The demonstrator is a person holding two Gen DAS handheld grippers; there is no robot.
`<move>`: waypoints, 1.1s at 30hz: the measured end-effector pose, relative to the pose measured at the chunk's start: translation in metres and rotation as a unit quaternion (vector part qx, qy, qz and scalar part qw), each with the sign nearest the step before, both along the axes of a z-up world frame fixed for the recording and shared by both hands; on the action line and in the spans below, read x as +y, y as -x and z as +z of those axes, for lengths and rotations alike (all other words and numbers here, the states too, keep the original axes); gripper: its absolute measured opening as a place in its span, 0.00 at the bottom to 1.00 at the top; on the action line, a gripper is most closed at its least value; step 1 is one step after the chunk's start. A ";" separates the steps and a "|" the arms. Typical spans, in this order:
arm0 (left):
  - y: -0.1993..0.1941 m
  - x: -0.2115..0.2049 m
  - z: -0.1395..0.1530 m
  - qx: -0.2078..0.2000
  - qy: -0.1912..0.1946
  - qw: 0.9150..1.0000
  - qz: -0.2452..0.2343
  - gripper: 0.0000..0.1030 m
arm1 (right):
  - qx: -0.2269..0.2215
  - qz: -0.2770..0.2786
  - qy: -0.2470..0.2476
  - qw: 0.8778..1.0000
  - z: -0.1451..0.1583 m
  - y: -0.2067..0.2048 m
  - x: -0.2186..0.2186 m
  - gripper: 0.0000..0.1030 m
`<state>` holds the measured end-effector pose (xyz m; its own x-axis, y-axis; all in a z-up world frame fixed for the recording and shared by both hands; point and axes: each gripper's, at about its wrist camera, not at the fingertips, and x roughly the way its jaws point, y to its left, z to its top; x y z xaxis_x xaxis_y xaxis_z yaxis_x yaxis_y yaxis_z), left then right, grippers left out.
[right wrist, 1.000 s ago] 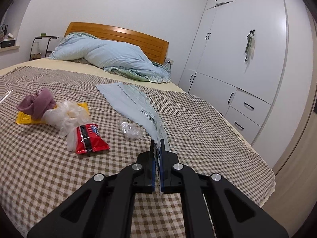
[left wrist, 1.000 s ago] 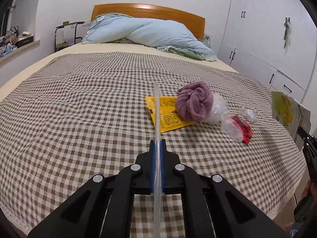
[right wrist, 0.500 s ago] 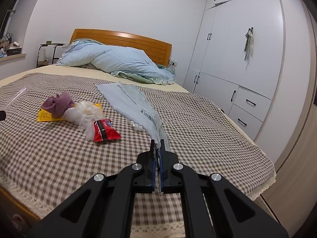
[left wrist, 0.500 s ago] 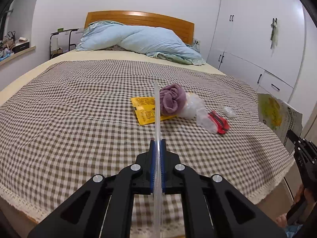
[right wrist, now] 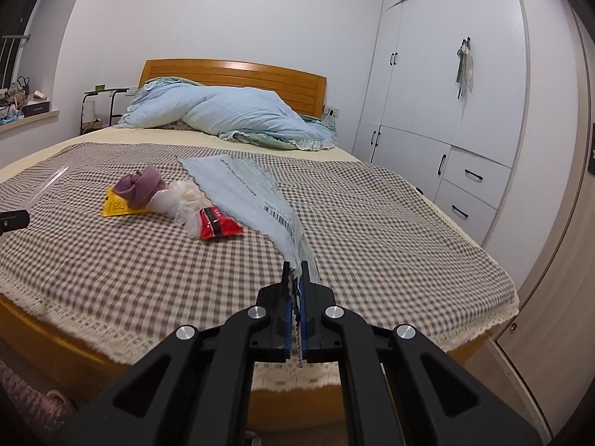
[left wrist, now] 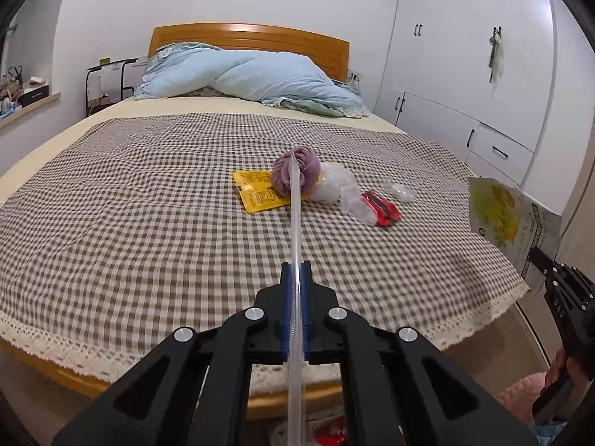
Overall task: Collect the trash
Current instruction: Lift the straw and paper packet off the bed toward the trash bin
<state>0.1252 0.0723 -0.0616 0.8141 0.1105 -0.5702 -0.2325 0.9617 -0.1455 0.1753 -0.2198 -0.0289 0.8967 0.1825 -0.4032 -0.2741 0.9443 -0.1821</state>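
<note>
Both views have backed away from the bed since the earlier frames; its wooden foot edge and the floor now show at the bottom.

Left wrist view: left hand-held gripper (left wrist: 296,278) clamped on a clear plastic strip (left wrist: 294,215) seen edge-on, running up frame centre. Pile of 4 or so scraps remains centre frame on the checked bedcover (left wrist: 130,204): yellow packet (left wrist: 254,195), purple cloth (left wrist: 295,171), red wrapper (left wrist: 383,210).

Right wrist view: right hand-held gripper (right wrist: 295,278) pinched on a printed foil pouch (right wrist: 241,189) with serrated edge.

Judgement: 2 pieces are being carried off; the pile is left to collect.
</note>
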 end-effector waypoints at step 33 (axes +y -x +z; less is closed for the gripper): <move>0.062 -0.046 -0.009 0.016 -0.007 0.999 -0.047 0.02 | 0.047 0.043 -0.024 0.998 -0.005 0.082 -0.025 0.03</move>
<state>0.0633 0.0265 -0.0707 0.8029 0.0424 -0.5946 -0.1449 0.9814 -0.1258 0.0933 -0.2452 -0.0340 0.8361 0.2779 -0.4730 -0.3679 0.9236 -0.1078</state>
